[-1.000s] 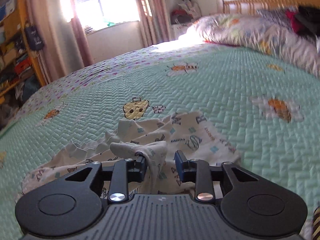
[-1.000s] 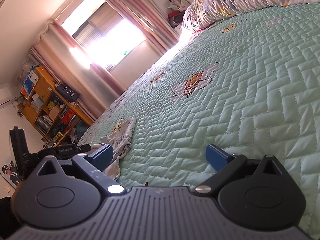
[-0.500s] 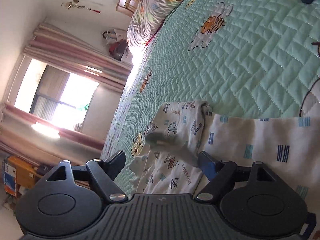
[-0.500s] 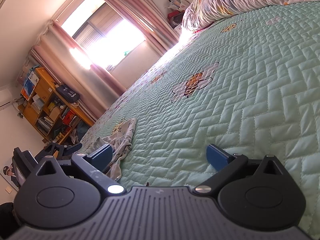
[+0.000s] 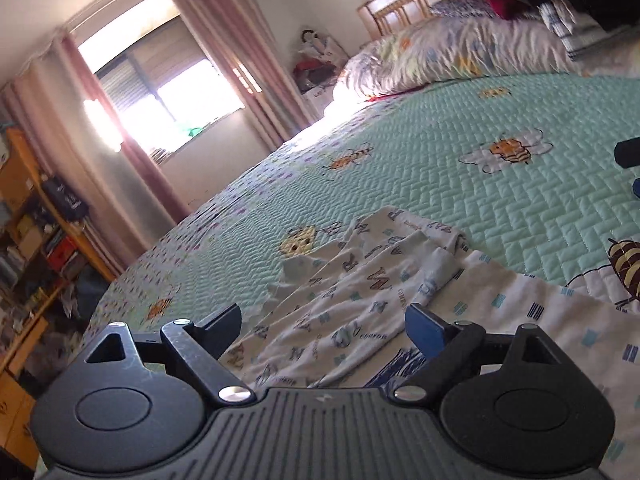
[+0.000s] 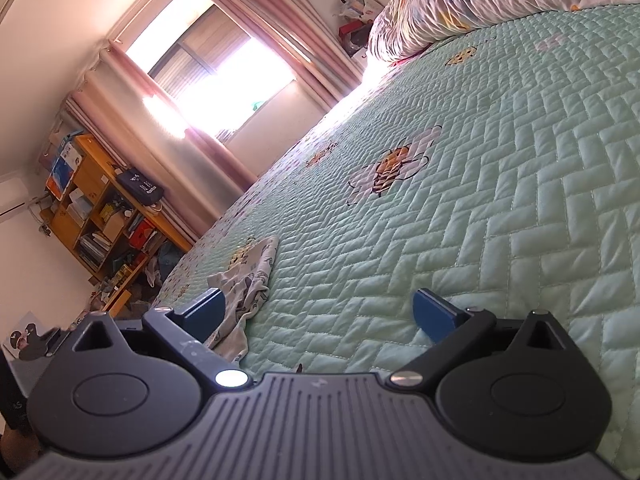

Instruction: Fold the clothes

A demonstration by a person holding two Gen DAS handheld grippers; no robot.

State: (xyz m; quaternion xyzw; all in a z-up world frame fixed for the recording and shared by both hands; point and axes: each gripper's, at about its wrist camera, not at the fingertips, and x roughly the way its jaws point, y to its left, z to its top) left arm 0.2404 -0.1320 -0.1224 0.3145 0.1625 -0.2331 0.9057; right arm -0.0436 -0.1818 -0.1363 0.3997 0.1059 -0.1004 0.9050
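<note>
Since a second ago our left gripper (image 5: 322, 322) let go of the letter-print garment (image 5: 360, 300); jaws opening, cloth lying loose below them on the bed (image 5: 500, 208). Our right gripper (image 6: 320, 312) closing slightly, nothing between, garment beside its left finger.

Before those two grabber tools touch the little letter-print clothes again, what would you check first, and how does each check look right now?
1. Left gripper free of cloth: ok, jaws opening, nothing pinched.
2. Right gripper empty: ok, jaws closing slightly over bare quilt.
3. Letter-print garment lies flat: not ok, it is rumpled and bunched.
4. Garment edges findable: cannot tell, folds hide them.
5. White striped cloth clear of the garment: not ok, the garment overlaps it.
6. Room on the quilt to spread out: ok.
</note>
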